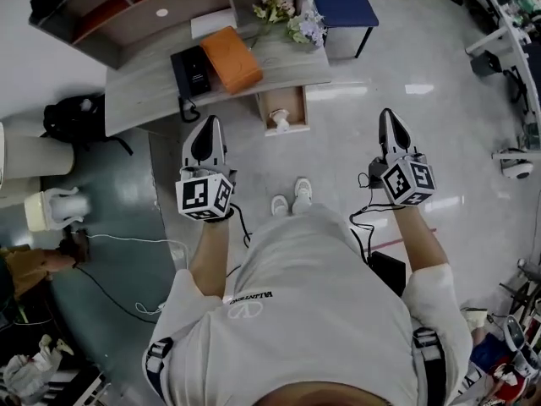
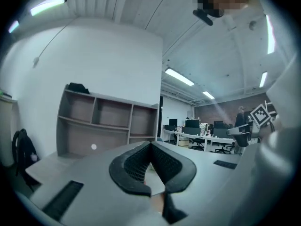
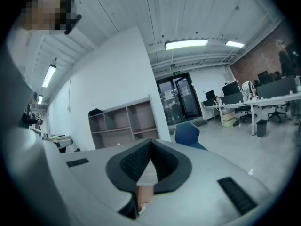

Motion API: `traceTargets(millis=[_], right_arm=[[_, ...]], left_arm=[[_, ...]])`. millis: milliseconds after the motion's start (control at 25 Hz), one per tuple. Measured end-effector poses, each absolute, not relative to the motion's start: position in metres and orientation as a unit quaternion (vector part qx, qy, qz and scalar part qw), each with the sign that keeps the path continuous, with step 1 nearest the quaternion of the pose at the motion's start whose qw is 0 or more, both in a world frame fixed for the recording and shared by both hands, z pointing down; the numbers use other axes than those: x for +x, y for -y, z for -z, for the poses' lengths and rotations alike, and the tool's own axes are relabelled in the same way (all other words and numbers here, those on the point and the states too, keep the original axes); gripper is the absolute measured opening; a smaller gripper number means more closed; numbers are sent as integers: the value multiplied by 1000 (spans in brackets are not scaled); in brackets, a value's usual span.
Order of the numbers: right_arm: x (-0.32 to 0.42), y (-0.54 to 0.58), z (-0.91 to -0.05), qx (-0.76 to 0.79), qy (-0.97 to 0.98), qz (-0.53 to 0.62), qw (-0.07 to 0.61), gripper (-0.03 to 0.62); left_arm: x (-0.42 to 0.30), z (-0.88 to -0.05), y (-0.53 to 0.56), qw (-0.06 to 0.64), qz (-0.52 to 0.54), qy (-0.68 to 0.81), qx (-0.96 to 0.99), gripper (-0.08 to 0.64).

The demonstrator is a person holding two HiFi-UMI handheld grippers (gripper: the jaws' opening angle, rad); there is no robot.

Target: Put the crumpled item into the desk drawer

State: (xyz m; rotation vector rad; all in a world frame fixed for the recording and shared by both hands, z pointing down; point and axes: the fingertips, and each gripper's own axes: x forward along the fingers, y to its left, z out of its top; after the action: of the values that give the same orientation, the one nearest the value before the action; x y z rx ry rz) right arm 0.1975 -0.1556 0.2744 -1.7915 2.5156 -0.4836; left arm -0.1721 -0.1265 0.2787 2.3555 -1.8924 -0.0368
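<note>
The desk drawer (image 1: 284, 100) stands pulled out below the desk's (image 1: 144, 100) front edge. A small white crumpled item (image 1: 280, 123) lies inside it near the front. My left gripper (image 1: 209, 123) is raised in front of the desk, left of the drawer, shut and empty. My right gripper (image 1: 385, 115) hangs to the right of the drawer over the floor, also shut with nothing in it. In the left gripper view the left gripper (image 2: 151, 145) points level at the shelf unit (image 2: 108, 126). In the right gripper view the right gripper (image 3: 151, 142) has its tips touching.
On the desk lie an orange pouch (image 1: 231, 59), a black telephone (image 1: 192, 71), a white box (image 1: 213, 24) and flowers (image 1: 287, 17). A blue chair (image 1: 345, 5) stands at the desk's right end. A black backpack (image 1: 72, 117) and cables lie on the floor at left.
</note>
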Motion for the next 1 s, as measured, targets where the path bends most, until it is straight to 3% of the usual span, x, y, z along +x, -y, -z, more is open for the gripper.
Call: traceTargets(millis=[280,520,1000], right_arm=[[219,124,-200,-588,-799,112,60,-2],[210,110,-170,-581,-809,63,61,-2],[213,108,-182,-592,-800,85,48,-3]], left_arm=[[-172,-188,96,-32,48,613,788,2],[-176,-165,91,-47,65,608,790,2],[-168,-174,95,-40,53,610,790,2]])
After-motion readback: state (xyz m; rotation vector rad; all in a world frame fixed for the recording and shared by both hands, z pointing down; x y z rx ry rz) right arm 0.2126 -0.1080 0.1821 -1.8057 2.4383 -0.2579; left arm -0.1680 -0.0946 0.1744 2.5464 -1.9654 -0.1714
